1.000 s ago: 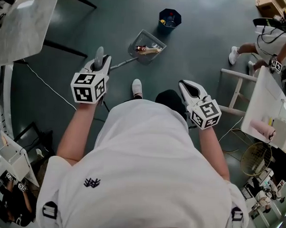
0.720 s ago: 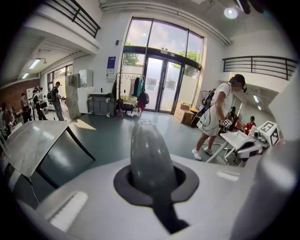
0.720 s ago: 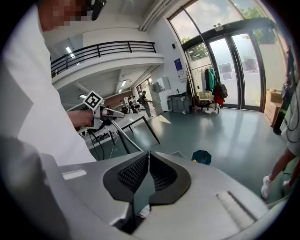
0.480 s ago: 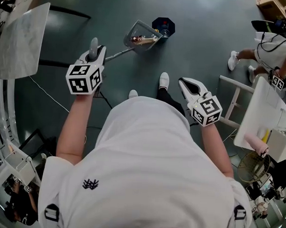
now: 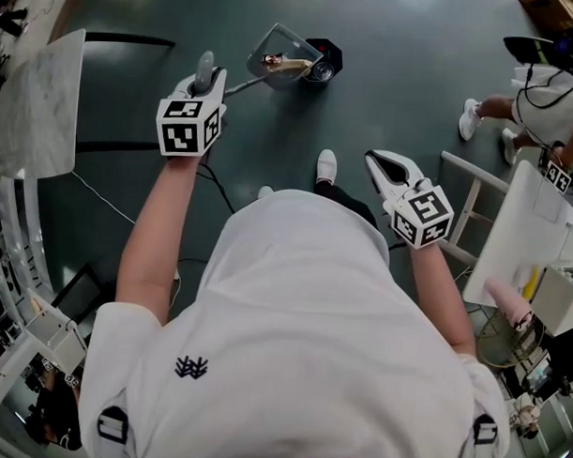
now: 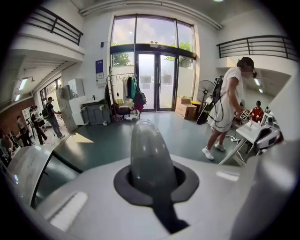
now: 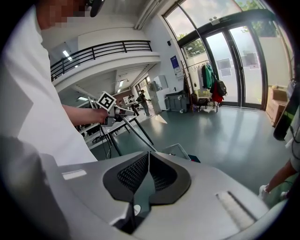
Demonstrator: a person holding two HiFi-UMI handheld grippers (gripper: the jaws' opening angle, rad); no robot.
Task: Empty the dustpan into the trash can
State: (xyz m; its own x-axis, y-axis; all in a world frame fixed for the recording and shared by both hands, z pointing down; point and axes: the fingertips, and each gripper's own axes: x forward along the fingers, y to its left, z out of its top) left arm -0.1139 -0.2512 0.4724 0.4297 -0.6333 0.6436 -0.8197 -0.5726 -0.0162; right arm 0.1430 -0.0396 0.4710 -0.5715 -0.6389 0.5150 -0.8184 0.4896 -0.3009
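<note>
In the head view a clear grey dustpan (image 5: 278,59) holding brown litter hangs tilted on its long pole, its front edge right at the dark blue trash can (image 5: 323,60). My left gripper (image 5: 205,84) is shut on the dustpan handle (image 5: 206,65), whose grey rounded end (image 6: 149,159) sticks up between the jaws in the left gripper view. My right gripper (image 5: 378,163) hangs at the right, shut with nothing in it, its pads (image 7: 140,176) pressed together. The right gripper view also catches the pole (image 7: 136,133), the dustpan (image 7: 178,151) and a corner of the can (image 7: 194,159).
My shoes (image 5: 327,166) stand on the dark green floor just behind the can. A white table (image 5: 530,232) and a white frame (image 5: 466,197) are at the right, with another person (image 5: 544,101) beyond. A grey tabletop (image 5: 38,93) sits at the left, a cable (image 5: 100,198) on the floor.
My left gripper has carried the dustpan forward and to the right, from the open floor up against the trash can, and tilted it more. The right gripper has hardly moved.
</note>
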